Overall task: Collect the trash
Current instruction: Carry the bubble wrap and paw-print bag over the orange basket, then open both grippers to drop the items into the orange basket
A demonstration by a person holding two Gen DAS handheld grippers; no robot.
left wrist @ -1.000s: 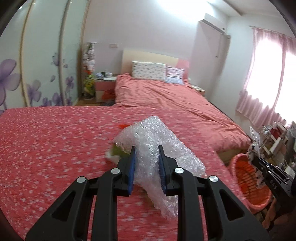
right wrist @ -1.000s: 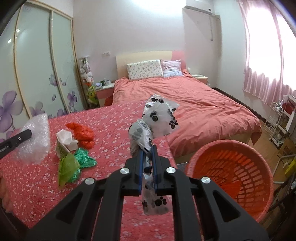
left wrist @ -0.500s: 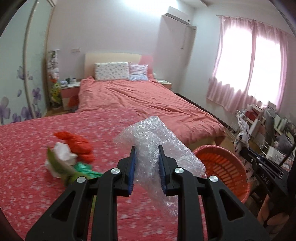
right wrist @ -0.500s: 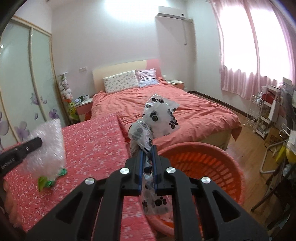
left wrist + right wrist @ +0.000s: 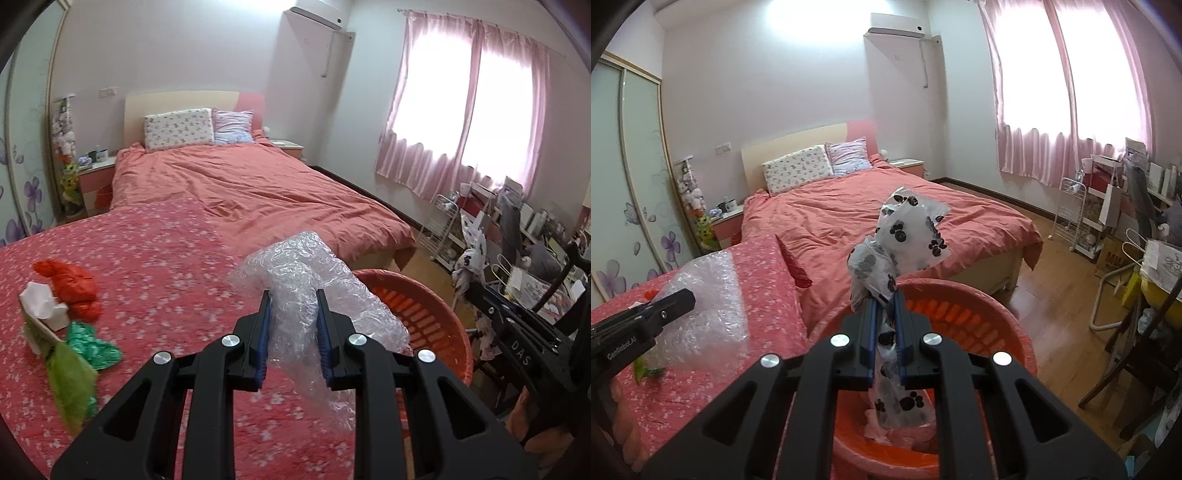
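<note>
My left gripper [image 5: 291, 299] is shut on a wad of clear bubble wrap [image 5: 314, 284], held above the red floral tabletop near its right edge. My right gripper [image 5: 884, 297] is shut on a white plastic bag with black paw prints [image 5: 908, 229], held directly over the orange laundry-style basket [image 5: 1015, 332]. The basket also shows in the left wrist view [image 5: 436, 317], right of the bubble wrap. Some pale trash lies in the basket bottom. The left gripper with its bubble wrap [image 5: 705, 295] shows at the left of the right wrist view.
On the tabletop [image 5: 166, 258] lie a red bag [image 5: 70, 284], a white tissue box [image 5: 40, 306], a dark green wrapper [image 5: 92, 343] and a light green bag [image 5: 70, 384]. A bed [image 5: 251, 192] stands behind. A white rack [image 5: 1071, 218] and a cluttered desk are at the right.
Both grippers have swung right, away from the table's trash pile. The right gripper with the paw-print bag now hangs over the basket; the left with the bubble wrap has come near the basket.
</note>
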